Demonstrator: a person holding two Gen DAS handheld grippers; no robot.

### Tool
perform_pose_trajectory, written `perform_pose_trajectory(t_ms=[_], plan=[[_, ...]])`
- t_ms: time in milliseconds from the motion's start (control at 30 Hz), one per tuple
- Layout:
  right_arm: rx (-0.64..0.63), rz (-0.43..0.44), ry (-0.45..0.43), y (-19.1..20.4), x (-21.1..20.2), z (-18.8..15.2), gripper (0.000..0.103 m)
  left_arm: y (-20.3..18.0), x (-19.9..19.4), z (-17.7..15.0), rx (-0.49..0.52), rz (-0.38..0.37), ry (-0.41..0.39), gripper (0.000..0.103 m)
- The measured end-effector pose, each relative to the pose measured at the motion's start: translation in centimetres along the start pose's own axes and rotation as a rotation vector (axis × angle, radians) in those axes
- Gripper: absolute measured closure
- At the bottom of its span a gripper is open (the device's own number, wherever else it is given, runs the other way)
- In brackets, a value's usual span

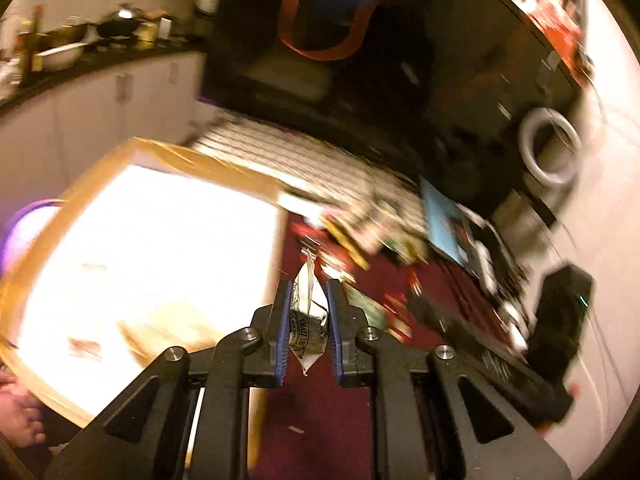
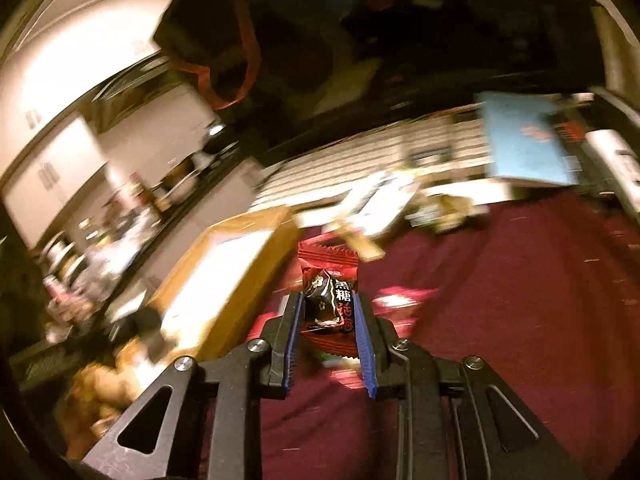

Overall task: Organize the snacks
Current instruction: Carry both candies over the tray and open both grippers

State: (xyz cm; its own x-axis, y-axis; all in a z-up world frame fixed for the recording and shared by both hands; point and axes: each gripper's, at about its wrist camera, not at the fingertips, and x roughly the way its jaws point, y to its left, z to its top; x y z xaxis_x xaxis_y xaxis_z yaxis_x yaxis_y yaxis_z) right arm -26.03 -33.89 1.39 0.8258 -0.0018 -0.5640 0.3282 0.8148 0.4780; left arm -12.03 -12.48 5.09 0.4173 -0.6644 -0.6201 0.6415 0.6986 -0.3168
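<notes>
- While both views are motion-blurred, the left gripper (image 1: 307, 300) clearly pinches a white sachet (image 1: 310, 318) between its blue pads, packet edge-on and crumpled
- right gripper (image 2: 329, 312) is clamped on a red-and-black candy packet (image 2: 329, 300) with Chinese print, held upright, crimped top edge sticking out past the fingertips
- both packets are lifted clear of the dark red cloth (image 2: 500, 300), nothing touching them but the pads
- cardboard box (image 1: 152, 248) sits just left of the left gripper, inside washed out by glare; looks like the drop target, contents can't be told
- same box (image 2: 224, 280) lies to the left of the right gripper, near but apart
- loose pile of other snacks (image 1: 360, 232) lies on the cloth beyond the left gripper, too smeared to name
- blue booklet (image 2: 524, 140) lies far right, off the path
- risk: sachet grip is thin and off-centre, packet could slip or twist out on a fast swing
- risk: candy packet could land on the box wall and fall outside if released early
- risk: both arms heading to one box could collide
</notes>
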Motion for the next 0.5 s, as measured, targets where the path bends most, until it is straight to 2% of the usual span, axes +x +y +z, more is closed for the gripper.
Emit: perform_pose_trajectory(t_ms=[133, 200, 300, 500], plan=[[-0.077, 0.055, 0.079, 4.8, 2.9, 0.6, 0.078, 4.4, 0.8, 2.0, -0.079, 0.085, -0.007, 0.089], [-0.108, 0.087, 0.139, 7.5, 5.1, 1.0, 0.078, 6.6, 2.0, 2.6, -0.121, 0.156, 0.005, 0.089], [-0.179, 0.073, 0.180, 10.5, 8.3, 1.7, 0.078, 8.6, 3.4, 2.4, -0.156, 0.182, 0.061, 0.089], [-0.225, 0.055, 0.251, 13.3, 14.0, 1.9, 0.078, 10.9, 6.0, 1.4, -0.175, 0.226, 0.124, 0.089]])
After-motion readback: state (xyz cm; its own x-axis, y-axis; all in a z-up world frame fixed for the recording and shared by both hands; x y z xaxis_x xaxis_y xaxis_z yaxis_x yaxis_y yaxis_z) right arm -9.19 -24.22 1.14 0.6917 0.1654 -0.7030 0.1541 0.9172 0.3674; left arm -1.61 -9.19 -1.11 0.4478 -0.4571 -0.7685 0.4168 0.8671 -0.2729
